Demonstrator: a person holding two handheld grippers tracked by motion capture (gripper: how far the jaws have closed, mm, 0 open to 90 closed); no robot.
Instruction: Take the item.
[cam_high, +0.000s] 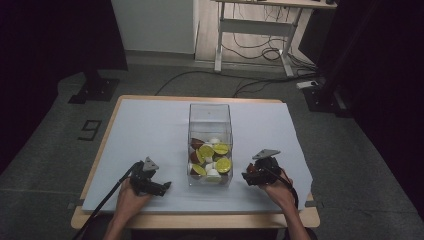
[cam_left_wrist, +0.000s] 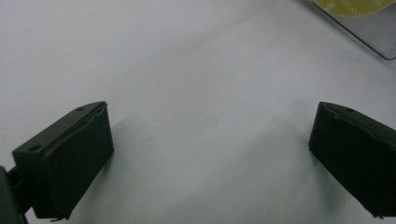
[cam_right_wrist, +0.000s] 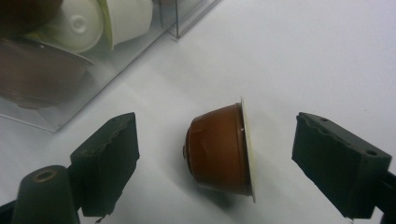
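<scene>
Brown capsule (cam_right_wrist: 219, 149) between parted fingers (cam_right_wrist: 109, 158)

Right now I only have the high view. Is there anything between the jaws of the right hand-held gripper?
Observer: Yes. The right hand-held gripper is open, and a brown capsule lies on its side between the jaws with a gap to each pad.
Operator: And the left hand-held gripper, is it holding anything?
Observer: No. The left hand-held gripper is open, with just the bare white table cover between its jaws.
</scene>
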